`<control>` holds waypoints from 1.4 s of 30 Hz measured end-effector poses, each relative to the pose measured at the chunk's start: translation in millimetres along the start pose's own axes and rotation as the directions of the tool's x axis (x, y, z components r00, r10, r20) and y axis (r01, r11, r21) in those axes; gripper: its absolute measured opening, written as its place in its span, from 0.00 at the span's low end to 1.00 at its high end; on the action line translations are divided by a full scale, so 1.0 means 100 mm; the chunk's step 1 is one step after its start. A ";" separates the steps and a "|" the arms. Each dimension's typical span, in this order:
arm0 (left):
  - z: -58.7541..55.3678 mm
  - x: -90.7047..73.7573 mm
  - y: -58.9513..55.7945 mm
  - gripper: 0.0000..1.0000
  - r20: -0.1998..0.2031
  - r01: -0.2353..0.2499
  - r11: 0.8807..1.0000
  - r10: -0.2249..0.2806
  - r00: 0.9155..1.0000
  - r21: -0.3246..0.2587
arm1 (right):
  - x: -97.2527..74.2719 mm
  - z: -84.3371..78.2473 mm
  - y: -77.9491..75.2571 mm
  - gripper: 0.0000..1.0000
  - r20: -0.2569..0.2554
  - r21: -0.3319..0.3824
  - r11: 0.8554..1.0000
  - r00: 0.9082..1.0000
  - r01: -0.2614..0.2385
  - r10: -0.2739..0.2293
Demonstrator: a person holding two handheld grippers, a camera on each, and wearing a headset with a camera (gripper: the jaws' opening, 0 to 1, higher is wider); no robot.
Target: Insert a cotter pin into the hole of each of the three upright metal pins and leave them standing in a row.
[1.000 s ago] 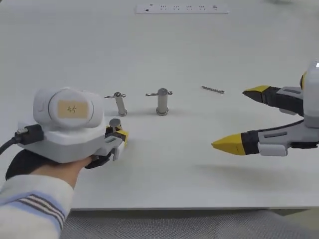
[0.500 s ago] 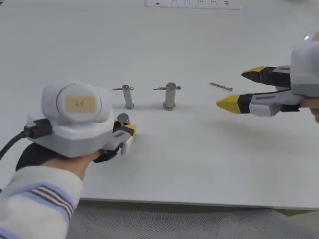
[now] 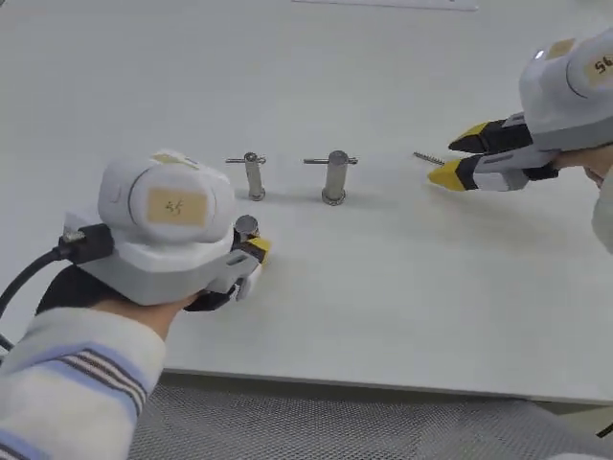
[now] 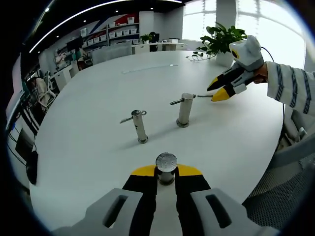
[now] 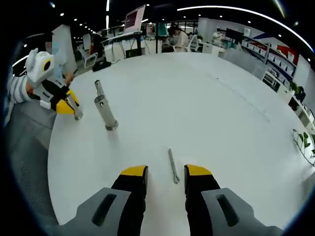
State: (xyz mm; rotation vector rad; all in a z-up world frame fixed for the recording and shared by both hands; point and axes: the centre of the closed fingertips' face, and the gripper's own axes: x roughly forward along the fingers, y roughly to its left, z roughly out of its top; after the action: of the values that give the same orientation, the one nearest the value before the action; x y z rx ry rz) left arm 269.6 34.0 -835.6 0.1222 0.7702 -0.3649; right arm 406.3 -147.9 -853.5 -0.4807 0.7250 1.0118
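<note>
Two upright metal pins (image 3: 254, 175) (image 3: 335, 177) stand side by side on the white table, each with a cotter pin through its top. My left gripper (image 3: 244, 257) is shut on a third upright pin (image 3: 246, 226) (image 4: 166, 164) in front of them, with nothing through that pin's top. A loose cotter pin (image 3: 428, 158) (image 5: 173, 166) lies flat to the right. My right gripper (image 3: 450, 159) (image 5: 166, 170) is open, its yellow tips on either side of that cotter pin's near end, apart from it.
The white table (image 3: 383, 278) stretches wide, its front edge close to the person. A white power strip (image 3: 383, 3) lies at the far edge. A striped sleeve (image 3: 67, 383) shows at lower left. Office desks and plants stand beyond.
My right gripper has moved left and away from me to the loose cotter pin, and its jaws have narrowed. My left gripper still holds the third pin in place.
</note>
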 end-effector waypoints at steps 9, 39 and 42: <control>0.00 -0.01 -0.01 0.12 -0.001 -0.005 1.000 0.005 1.000 0.023 | 0.09 -0.04 -0.01 0.26 -0.090 -0.076 0.997 0.996 -0.032 0.025; -0.06 -0.07 0.02 0.20 -0.038 0.014 0.996 -0.010 0.999 0.090 | 0.13 -0.02 0.10 0.04 -0.387 -0.305 0.930 0.919 -0.205 0.076; -0.07 -0.09 0.00 0.22 -0.042 0.027 0.995 -0.023 0.999 0.097 | 0.13 -0.02 0.08 0.04 -0.380 -0.294 0.937 0.922 -0.190 0.068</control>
State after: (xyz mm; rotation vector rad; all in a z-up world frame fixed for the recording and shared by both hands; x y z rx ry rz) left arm 259.3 38.4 -834.1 0.2124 0.7950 -0.4256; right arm 402.7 -137.5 -864.6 -0.9383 0.9347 1.1917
